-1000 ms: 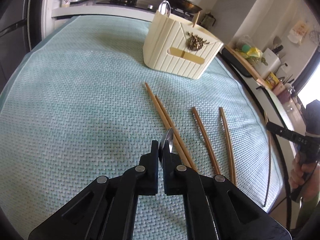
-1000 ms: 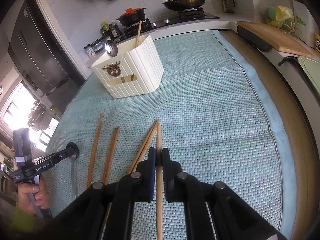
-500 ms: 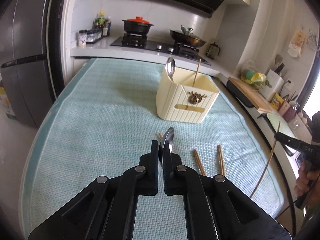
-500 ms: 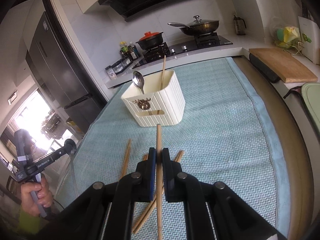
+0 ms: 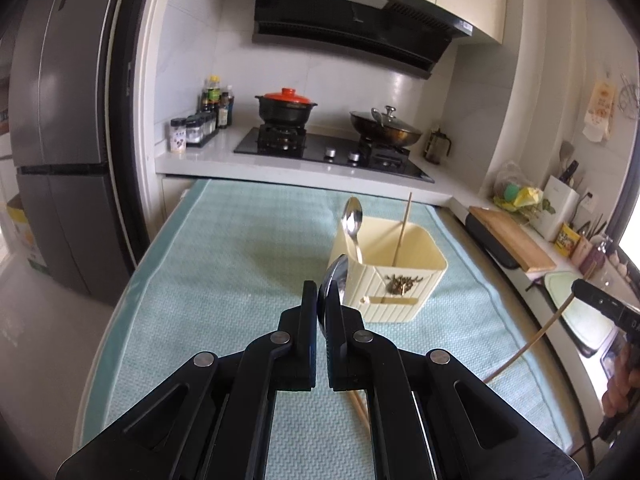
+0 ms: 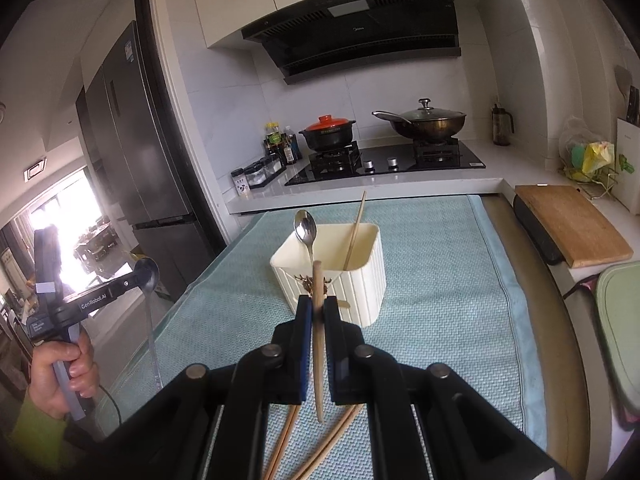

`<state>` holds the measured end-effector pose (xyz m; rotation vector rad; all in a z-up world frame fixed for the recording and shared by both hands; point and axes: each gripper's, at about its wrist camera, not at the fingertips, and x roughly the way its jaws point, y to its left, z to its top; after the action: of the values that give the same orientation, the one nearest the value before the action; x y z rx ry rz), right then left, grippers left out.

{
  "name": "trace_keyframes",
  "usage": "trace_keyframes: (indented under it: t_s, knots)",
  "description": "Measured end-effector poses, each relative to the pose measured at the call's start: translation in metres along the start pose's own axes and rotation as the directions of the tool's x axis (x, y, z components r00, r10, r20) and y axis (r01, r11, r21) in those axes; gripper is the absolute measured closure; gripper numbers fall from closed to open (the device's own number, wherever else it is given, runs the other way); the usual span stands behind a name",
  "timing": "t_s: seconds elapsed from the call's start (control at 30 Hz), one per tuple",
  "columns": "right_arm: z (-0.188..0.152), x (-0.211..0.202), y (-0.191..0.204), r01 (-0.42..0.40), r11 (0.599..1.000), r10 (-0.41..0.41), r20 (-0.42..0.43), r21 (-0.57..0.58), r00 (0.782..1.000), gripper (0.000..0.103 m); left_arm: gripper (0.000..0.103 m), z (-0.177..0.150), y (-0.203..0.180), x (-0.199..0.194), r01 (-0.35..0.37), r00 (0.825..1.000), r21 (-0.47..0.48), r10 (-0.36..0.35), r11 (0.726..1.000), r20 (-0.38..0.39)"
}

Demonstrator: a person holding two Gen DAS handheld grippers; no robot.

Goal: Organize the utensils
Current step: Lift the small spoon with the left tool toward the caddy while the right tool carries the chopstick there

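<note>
My left gripper is shut on a metal spoon whose bowl sticks up between the pads, held above the teal mat. Just beyond it stands the cream utensil holder, with a spoon and a chopstick standing inside. My right gripper is shut on a wooden chopstick, held near upright in front of the holder. Loose chopsticks lie on the mat below it. The right wrist view shows the left gripper at the left, the spoon's handle hanging down.
A hob with a red-lidded pot and a wok sits behind the mat. A wooden cutting board lies on the counter to the right. A dark fridge stands at the left. A person's hand holds the left gripper's handle.
Both grippers have lifted off the mat, the left with the spoon and the right with the chopstick. Both views now look more level, over the holder toward the hob.
</note>
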<state>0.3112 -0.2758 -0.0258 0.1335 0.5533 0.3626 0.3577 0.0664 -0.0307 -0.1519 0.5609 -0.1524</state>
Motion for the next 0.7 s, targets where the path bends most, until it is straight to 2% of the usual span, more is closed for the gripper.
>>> trace_keyframes:
  t_s: [0.27,0.47,0.57,0.7]
  knots:
    - [0.056,0.015,0.0,0.015,0.999,-0.013,0.056,-0.04,0.998,0.097,0.102,0.066,-0.013,0.019,-0.023,0.996,0.027,0.021,0.999,0.086]
    - [0.115,0.019,0.006,0.022,0.998,-0.013,0.142,-0.061,0.99,0.097,0.102,0.124,-0.024,0.046,-0.066,0.983,0.04,0.058,0.997,0.173]
    - [0.138,0.029,0.008,0.035,0.997,-0.023,0.169,-0.073,0.985,0.097,0.102,0.142,-0.027,0.068,-0.087,0.977,0.032,0.079,0.996,0.196]
    - [0.157,0.057,0.005,0.044,0.996,-0.031,0.174,-0.072,0.984,0.097,0.102,0.149,-0.033,0.108,-0.125,0.975,0.045,0.115,0.991,0.19]
